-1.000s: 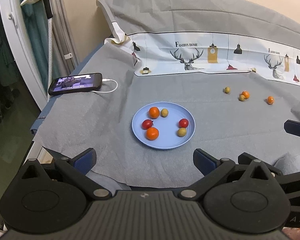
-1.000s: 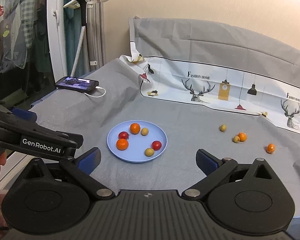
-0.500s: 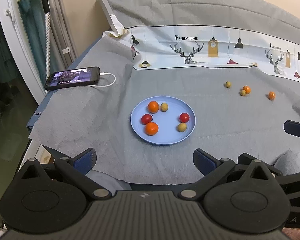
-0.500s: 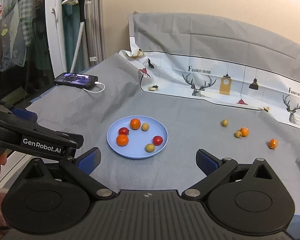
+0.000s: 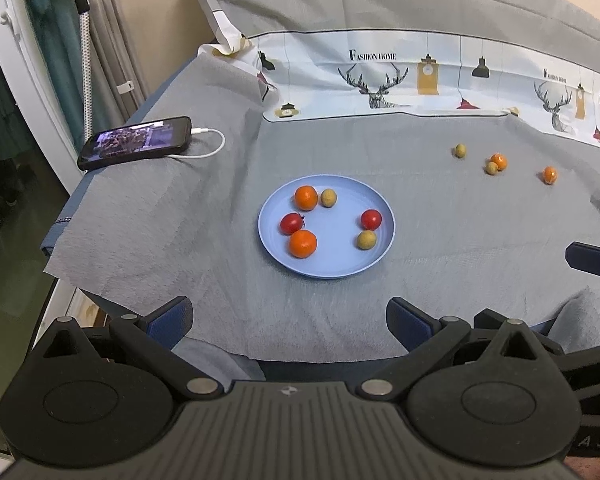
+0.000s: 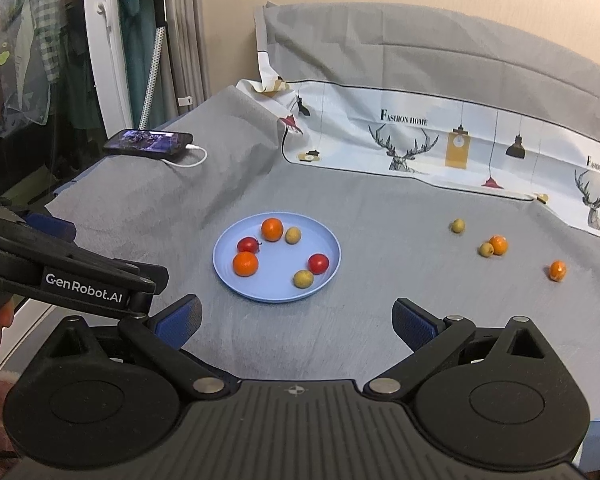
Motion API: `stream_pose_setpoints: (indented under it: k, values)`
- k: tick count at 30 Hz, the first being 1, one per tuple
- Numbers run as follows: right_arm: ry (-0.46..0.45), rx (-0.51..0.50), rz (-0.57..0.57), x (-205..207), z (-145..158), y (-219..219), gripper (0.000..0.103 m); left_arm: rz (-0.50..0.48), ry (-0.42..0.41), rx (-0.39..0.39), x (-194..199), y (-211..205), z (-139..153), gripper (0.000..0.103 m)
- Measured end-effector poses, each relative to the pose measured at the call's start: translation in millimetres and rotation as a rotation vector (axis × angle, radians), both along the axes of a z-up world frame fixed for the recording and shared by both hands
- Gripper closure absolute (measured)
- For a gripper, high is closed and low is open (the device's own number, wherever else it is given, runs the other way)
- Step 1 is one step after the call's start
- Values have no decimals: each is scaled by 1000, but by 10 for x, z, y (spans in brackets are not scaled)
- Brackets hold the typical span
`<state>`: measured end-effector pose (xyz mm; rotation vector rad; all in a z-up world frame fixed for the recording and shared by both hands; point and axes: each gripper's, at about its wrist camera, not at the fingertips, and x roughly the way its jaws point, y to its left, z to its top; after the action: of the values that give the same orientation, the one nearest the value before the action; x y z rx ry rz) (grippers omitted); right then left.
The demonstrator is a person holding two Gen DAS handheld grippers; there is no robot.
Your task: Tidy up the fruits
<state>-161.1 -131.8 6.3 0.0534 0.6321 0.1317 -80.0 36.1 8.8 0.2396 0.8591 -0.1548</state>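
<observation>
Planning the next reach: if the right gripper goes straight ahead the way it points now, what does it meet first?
Probably the grey tablecloth just ahead of the open right gripper, then the round blue plate holding fruit, slightly left of centre. Depth is unclear, so it might pass above both.

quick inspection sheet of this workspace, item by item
surface: grey cloth over the table, wrinkled, with a printed deer-pattern sheet along the back.
job's things: blue plate holds six fruits: two orange, two red, two yellow-green. Four loose fruits lie on the cloth to its right: one green fruit alone, a green and orange pair touching, one orange fruit apart.
clutter: phone, screen lit, at the far left corner.
grippers: left gripper and right gripper both have jaws wide apart, holding nothing, short of the plate.
cables: white cable plugged into the phone.
surroundings: beige wall, curtains and a stand on the left.
</observation>
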Motion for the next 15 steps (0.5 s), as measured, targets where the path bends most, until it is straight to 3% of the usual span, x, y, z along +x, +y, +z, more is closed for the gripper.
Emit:
stream_pose_setpoints:
  k: [8,15]
  values:
    - [53,38,-27,159,-175,-143,2,-12,43,42,189,-107,-134,0]
    - [100,96,-168,313,-419,-578,2,-56,89,72,550,-500,-243,0]
